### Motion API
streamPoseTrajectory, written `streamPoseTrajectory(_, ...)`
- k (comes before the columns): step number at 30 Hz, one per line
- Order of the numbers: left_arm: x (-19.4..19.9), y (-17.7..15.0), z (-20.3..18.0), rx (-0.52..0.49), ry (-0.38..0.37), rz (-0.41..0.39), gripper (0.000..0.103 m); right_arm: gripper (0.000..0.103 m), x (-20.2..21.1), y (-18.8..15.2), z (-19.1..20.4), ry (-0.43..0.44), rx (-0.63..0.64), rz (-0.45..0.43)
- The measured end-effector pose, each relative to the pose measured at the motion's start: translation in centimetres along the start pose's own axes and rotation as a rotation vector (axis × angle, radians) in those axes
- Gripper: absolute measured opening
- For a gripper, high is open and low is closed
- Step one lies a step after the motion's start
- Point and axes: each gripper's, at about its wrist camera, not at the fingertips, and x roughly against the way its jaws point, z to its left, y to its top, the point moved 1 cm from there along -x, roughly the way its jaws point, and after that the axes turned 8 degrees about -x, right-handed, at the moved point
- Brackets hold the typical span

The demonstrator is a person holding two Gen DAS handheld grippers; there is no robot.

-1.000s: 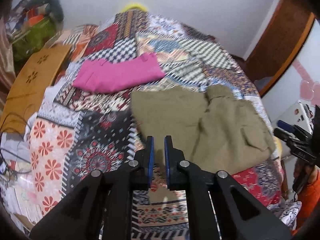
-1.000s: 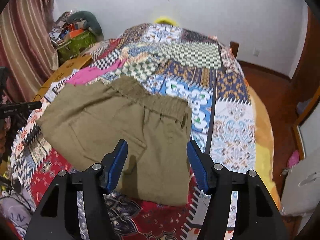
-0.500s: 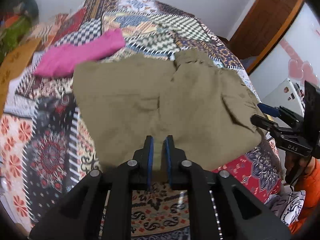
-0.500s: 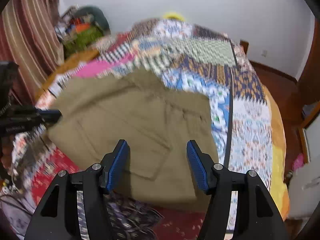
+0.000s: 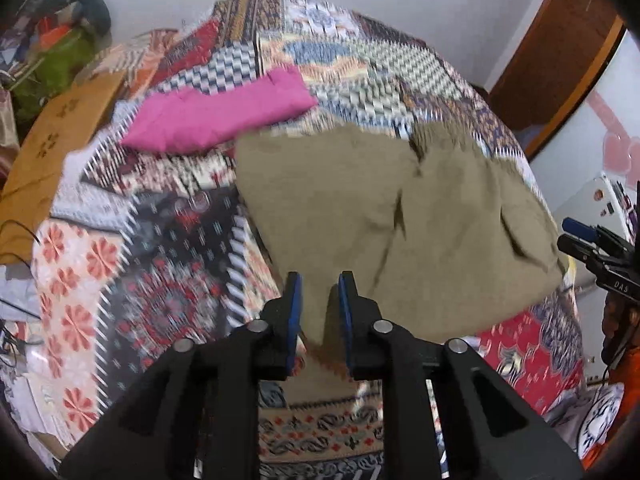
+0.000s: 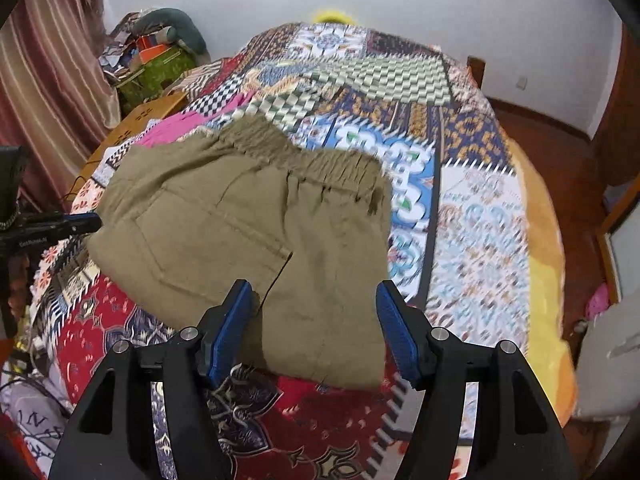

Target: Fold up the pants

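Observation:
Olive-khaki pants (image 5: pixel 400 216) lie folded on the patchwork bedspread, elastic waistband (image 6: pixel 320 156) toward the far side. My left gripper (image 5: pixel 319 300) hovers at the pants' near corner, its jaws a narrow gap apart with cloth seen between them; I cannot tell whether they pinch it. My right gripper (image 6: pixel 314 320) is wide open above the pants' near edge (image 6: pixel 320 280), empty. Each gripper shows in the other's view, the left (image 6: pixel 52 226) and the right (image 5: pixel 592 244).
A folded pink garment (image 5: pixel 216 110) lies on the bed beyond the pants. A wooden board (image 5: pixel 52 152) and a green bag (image 6: pixel 160 70) stand at the bed's left side. The bed's right edge (image 6: pixel 548 240) drops to a wooden floor.
The left gripper's jaws have parted slightly from nearly closed. Both views shifted; the pants lie much as before.

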Motion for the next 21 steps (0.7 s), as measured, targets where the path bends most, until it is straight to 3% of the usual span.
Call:
streamPoseTrajectory(7,-0.2,4.5,-0.2,-0.041,0.008,-0.064,0.022,0.06,-0.8,3.7,-1.0,0.008,-0.052,-0.052)
streamPoseTrajectory(15,-7.1,6.6,-0.1,-0.054,-0.014,0.037,0.022,0.06,-5.4,5.9,-1.9,-0.018,-0.053,-0.008)
streamPoseTrajectory(21,-9.4,6.9,0.8,-0.023,-0.014,0.049,0.022,0.06,-6.9,5.5,-2.9,0.037,-0.077,0.021)
